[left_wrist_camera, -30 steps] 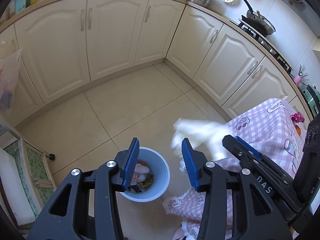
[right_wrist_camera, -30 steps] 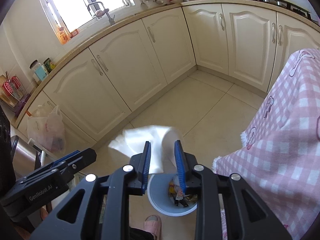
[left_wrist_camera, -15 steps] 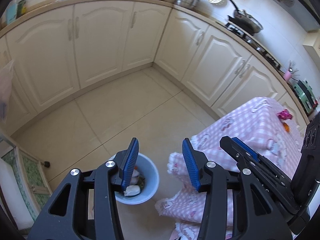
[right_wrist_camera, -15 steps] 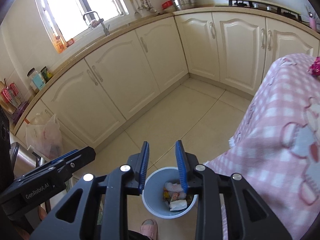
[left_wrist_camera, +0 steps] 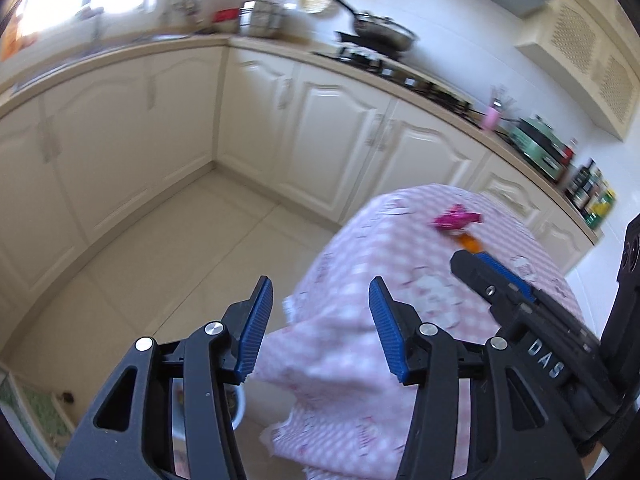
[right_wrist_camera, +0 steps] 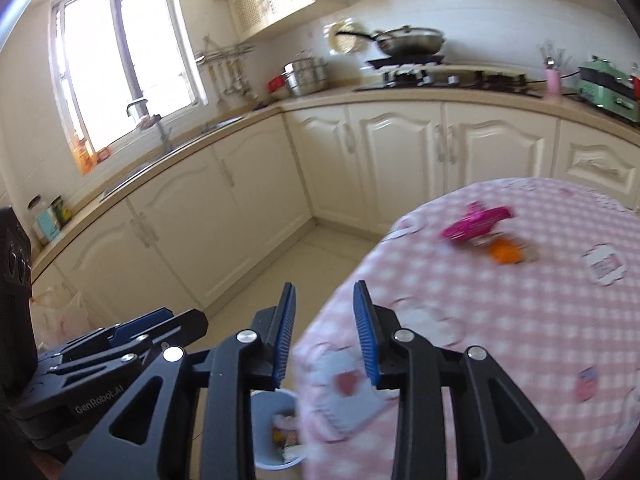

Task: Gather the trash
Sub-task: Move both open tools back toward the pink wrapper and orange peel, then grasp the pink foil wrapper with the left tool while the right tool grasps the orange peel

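A magenta wrapper (right_wrist_camera: 476,217) and an orange scrap (right_wrist_camera: 506,251) lie on the pink checked tablecloth (right_wrist_camera: 520,320); both show in the left wrist view, wrapper (left_wrist_camera: 457,217) and scrap (left_wrist_camera: 470,241). A light blue trash bin (right_wrist_camera: 266,420) with trash inside stands on the floor beside the table, below both grippers; its rim shows in the left wrist view (left_wrist_camera: 240,404). My left gripper (left_wrist_camera: 320,320) is open and empty. My right gripper (right_wrist_camera: 324,328) is open and empty. Both hover at the table's near edge.
Cream kitchen cabinets (right_wrist_camera: 400,152) run along the walls, with a stove and pan (right_wrist_camera: 408,40), pots and a green appliance (right_wrist_camera: 604,84) on the counter. A plastic bag (right_wrist_camera: 60,316) hangs at the left. Tiled floor (left_wrist_camera: 180,248) lies between table and cabinets.
The white tissue that the right gripper held has dropped into the bin. Both grippers have tilted up from the bin toward the table, bringing the wrapper and scrap into view.
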### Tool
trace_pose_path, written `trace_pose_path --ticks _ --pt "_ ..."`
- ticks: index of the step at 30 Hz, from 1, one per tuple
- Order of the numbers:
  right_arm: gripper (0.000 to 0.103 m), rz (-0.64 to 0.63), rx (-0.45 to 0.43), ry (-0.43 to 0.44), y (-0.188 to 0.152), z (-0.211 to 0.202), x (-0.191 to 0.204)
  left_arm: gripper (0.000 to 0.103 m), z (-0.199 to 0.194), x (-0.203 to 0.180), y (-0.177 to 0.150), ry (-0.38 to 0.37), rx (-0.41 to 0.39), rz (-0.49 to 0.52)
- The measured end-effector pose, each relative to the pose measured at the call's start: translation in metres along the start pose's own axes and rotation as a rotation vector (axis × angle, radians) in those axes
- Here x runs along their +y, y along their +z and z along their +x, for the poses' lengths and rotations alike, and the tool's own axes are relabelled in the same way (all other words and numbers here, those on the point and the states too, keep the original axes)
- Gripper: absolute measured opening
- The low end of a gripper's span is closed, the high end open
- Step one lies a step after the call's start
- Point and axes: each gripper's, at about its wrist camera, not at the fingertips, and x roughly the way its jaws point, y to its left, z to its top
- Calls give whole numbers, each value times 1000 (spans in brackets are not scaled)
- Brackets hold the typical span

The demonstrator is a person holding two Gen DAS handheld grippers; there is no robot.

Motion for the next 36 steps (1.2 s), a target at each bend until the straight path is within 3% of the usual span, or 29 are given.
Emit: trace_pose_path --ticks 6,13,23,30,31,32,36 --pt "33 69 -30 -124 27 -21 -83 51 31 -72 18 -85 12 127" --pt "35 116 12 -200 40 -7 -148 52 81 -125 35 -137 51 211" --pt "38 185 59 -188 40 37 -189 58 151 -159 43 -129 101 326" --pt "39 207 79 -186 39 55 -199 58 172 -164 49 -115 94 358" --pt "39 206 85 -185 38 57 -199 56 175 -164 50 -115 101 359" --pt "39 206 89 -181 37 59 -199 43 178 -164 51 -121 111 356" --pt "42 193 108 -173 35 66 -195 34 178 -159 52 -160 124 334"
